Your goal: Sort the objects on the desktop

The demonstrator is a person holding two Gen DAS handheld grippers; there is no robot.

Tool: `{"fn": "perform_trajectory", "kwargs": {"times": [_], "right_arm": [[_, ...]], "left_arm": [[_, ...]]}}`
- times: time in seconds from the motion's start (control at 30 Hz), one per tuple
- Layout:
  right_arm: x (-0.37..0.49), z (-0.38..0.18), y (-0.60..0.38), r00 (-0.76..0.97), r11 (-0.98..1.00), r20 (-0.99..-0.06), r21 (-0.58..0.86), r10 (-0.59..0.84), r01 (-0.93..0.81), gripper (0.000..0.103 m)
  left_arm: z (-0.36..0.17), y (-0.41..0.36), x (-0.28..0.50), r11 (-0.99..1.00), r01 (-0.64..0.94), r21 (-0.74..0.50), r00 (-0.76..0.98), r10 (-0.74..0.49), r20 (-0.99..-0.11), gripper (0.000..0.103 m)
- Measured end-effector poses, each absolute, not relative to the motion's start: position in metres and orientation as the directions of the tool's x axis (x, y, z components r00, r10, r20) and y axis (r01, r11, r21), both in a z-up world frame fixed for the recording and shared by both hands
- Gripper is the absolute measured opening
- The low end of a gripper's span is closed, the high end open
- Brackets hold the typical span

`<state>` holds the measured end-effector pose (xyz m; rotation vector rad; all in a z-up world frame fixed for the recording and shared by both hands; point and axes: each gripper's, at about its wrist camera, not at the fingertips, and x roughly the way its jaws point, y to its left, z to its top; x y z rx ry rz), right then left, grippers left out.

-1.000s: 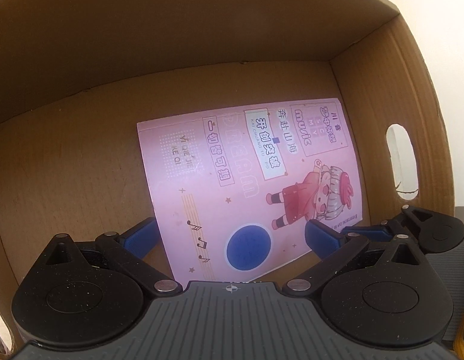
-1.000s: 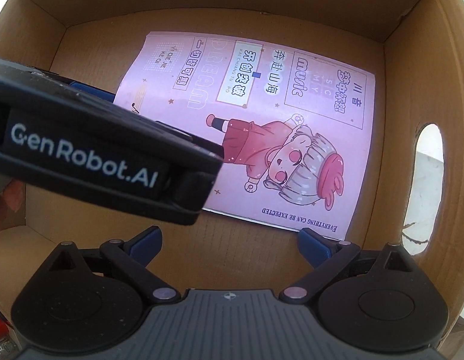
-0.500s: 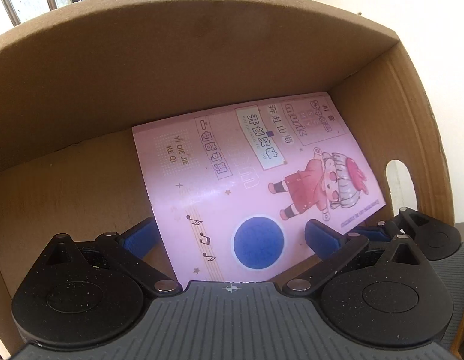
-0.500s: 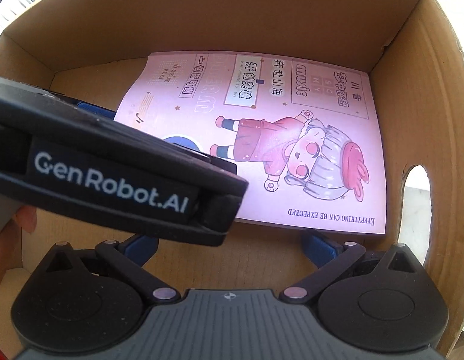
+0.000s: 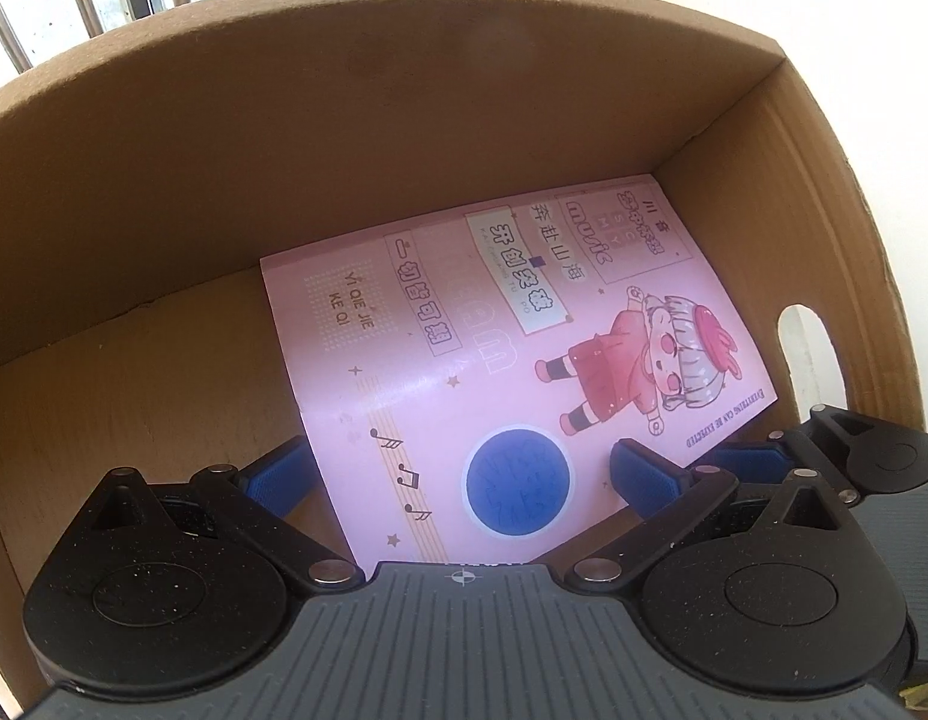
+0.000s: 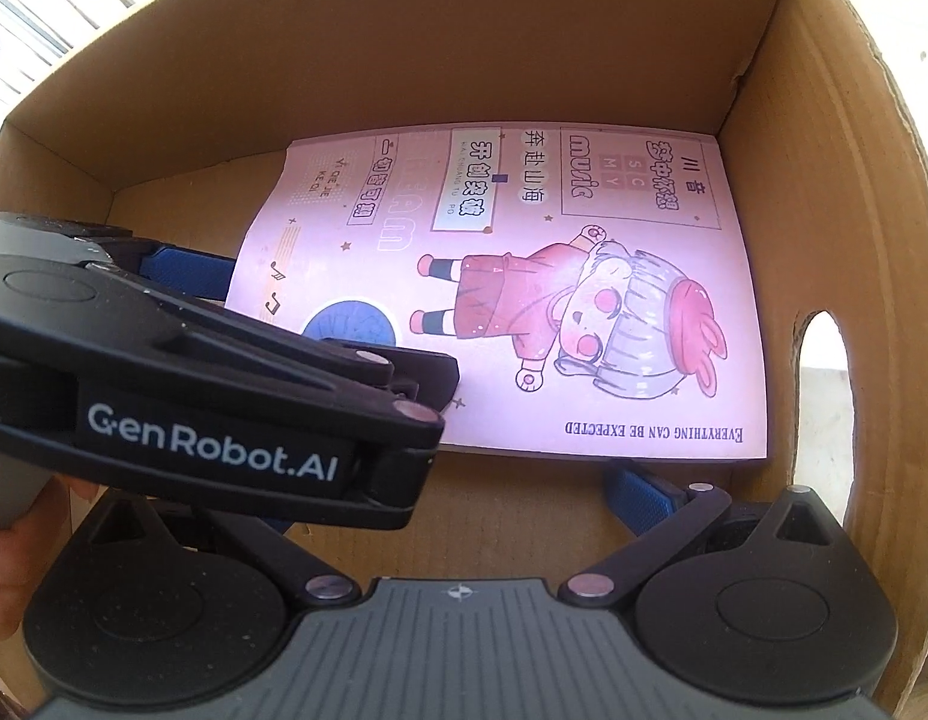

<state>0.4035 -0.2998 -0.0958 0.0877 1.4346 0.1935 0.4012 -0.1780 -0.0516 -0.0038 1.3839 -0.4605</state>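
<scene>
Inside the cardboard box (image 5: pixel 404 138), both grippers are seen poised over a pink booklet (image 5: pixel 500 360) that lies flat on the box floor, pushed toward the right-hand wall with the handle cutout (image 5: pixel 815 360). On the left, the left gripper (image 5: pixel 458 480) is held low over the booklet's near edge; its blue fingers (image 5: pixel 281 474) are spread wide, one beside the booklet's left edge and the other over its lower right part, and nothing is pinched between them. Whether they touch the cover cannot be told. Further right, the right gripper (image 6: pixel 458 498) is held just short of the booklet's near edge, its fingers (image 6: pixel 641 495) likewise spread and empty.

The booklet is judged to be thin, light and flexible, with a glossy cover that is likely to be slippery. Lying flush on the cardboard, it offers little for a pinch from above. If it must be moved again, it would best be taken at a free edge or corner, the near edge being the most open, and it may sag when lifted from one side only.
</scene>
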Motion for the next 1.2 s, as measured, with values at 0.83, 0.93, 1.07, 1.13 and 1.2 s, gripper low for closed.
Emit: {"fn": "perform_trajectory", "kwargs": {"times": [0.83,0.93,1.07,1.13,1.2], "right_arm": [[0.337,-0.142,-0.288,0.149,0.966,-0.956,0.241,0.252,-0.091,0.1],[0.32,-0.144,-0.286,0.167,0.96,-0.947,0.262,0.276,-0.101,0.099],[0.296,-0.149,-0.278,0.196,0.963,-0.946,0.24,0.26,-0.121,0.099],[0.283,-0.151,-0.274,0.22,0.964,-0.941,0.232,0.257,-0.132,0.099],[0.271,-0.153,-0.271,0.242,0.963,-0.934,0.237,0.262,-0.13,0.099]], "left_arm": [[-0.052,-0.199,0.391,0.911,0.311,-0.27,0.103,-0.314,-0.944,0.103],[-0.049,-0.201,0.387,0.913,0.306,-0.272,0.104,-0.315,-0.943,0.103],[-0.039,-0.202,0.38,0.917,0.299,-0.265,0.136,-0.316,-0.939,0.103],[-0.034,-0.202,0.405,0.918,0.293,-0.268,0.154,-0.322,-0.934,0.103],[-0.046,-0.214,0.444,0.918,0.292,-0.269,0.173,-0.328,-0.929,0.103]]}}
